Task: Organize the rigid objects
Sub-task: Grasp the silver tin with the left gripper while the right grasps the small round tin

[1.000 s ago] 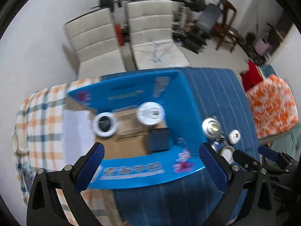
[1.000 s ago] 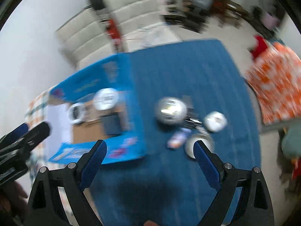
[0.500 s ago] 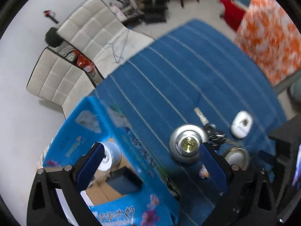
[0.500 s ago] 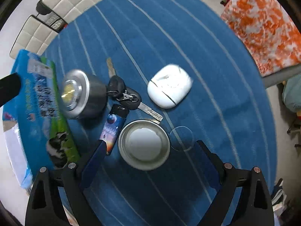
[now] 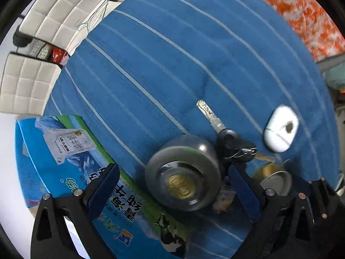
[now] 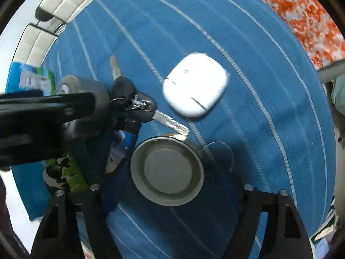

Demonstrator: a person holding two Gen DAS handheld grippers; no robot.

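Left gripper, fingers spread, brackets the grey round speaker; centre, then close evenly (keys crowd the right finger). Right gripper, apparently spread, straddles the tin.

Blue white-striped tablecloth; grey knob; white case; black keys.

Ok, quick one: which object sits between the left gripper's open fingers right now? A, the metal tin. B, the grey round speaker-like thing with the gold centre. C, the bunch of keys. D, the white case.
B: in the left wrist view the left gripper is open and straddles the grey round object, while the keys, the white case and the metal tin lie outside its fingers.
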